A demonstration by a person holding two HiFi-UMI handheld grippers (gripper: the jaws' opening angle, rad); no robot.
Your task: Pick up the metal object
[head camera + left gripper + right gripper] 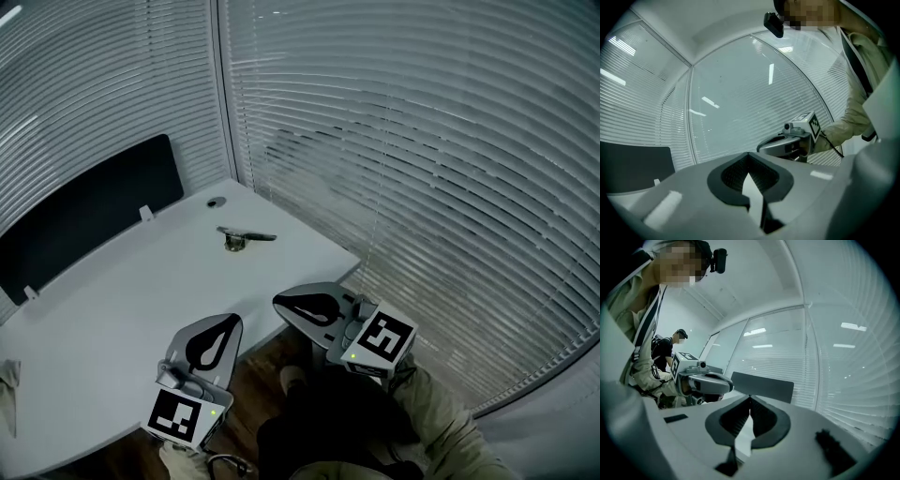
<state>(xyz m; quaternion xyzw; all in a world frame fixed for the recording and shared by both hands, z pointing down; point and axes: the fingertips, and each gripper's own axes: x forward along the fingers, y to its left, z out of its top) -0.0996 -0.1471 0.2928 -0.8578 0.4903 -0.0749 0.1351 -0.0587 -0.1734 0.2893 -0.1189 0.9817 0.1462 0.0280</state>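
The metal object (246, 236), a small stand with a thin bar across its top, rests on the white desk (112, 319) near its far right corner. Both grippers hang off the desk's near edge, well short of it. My left gripper (232, 322) points up toward the desk, its jaw tips meeting with nothing between them (749, 154). My right gripper (279, 302) points left, also shut and empty (750, 397). Each gripper view looks up at the blinds and shows the other gripper, not the metal object.
A black partition panel (84, 211) stands along the desk's far left edge. A round cable hole (216, 202) sits at the far corner. Blind-covered glass walls (422, 169) close in the right and back. Another person (677, 341) stands behind in the right gripper view.
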